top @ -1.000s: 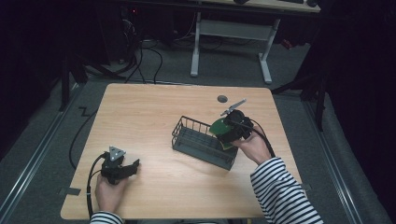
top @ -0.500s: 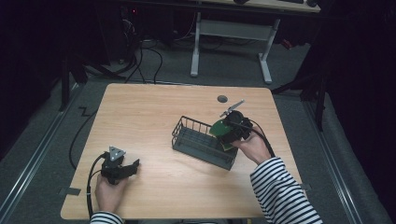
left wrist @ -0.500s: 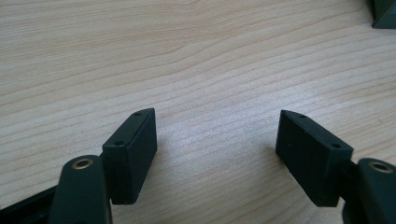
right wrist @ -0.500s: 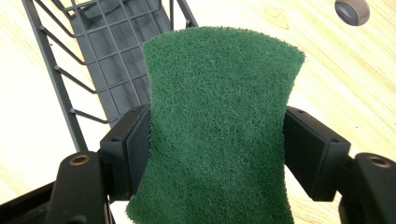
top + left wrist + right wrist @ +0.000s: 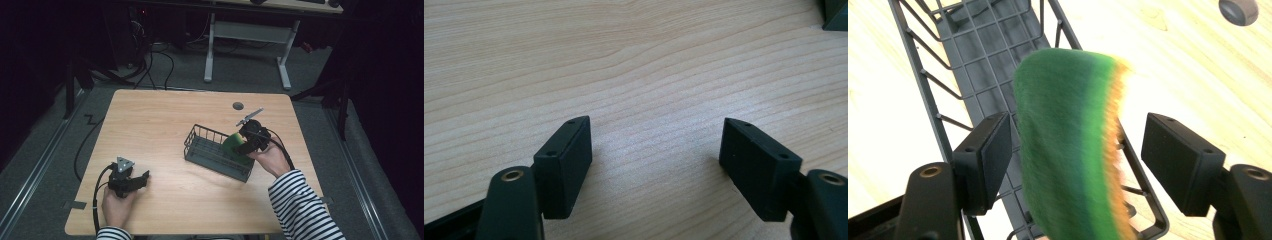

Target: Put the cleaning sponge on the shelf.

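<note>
A green and yellow sponge hangs blurred between the wide-apart jaws of my right gripper, close to the left jaw and clear of the right one. Below it lies a dark wire basket. In the high view the sponge sits at the basket's right end, with my right gripper just beside it. My left gripper rests open on the table near the front left. Its jaws have only bare wood between them.
A grey round grommet is set in the wooden table behind the basket. A corner of the basket shows far off in the left gripper view. Desk legs and cables stand on the floor beyond the table.
The sponge has sunk a little toward the basket and is motion-blurred between the right jaws. The left gripper has stayed still.
</note>
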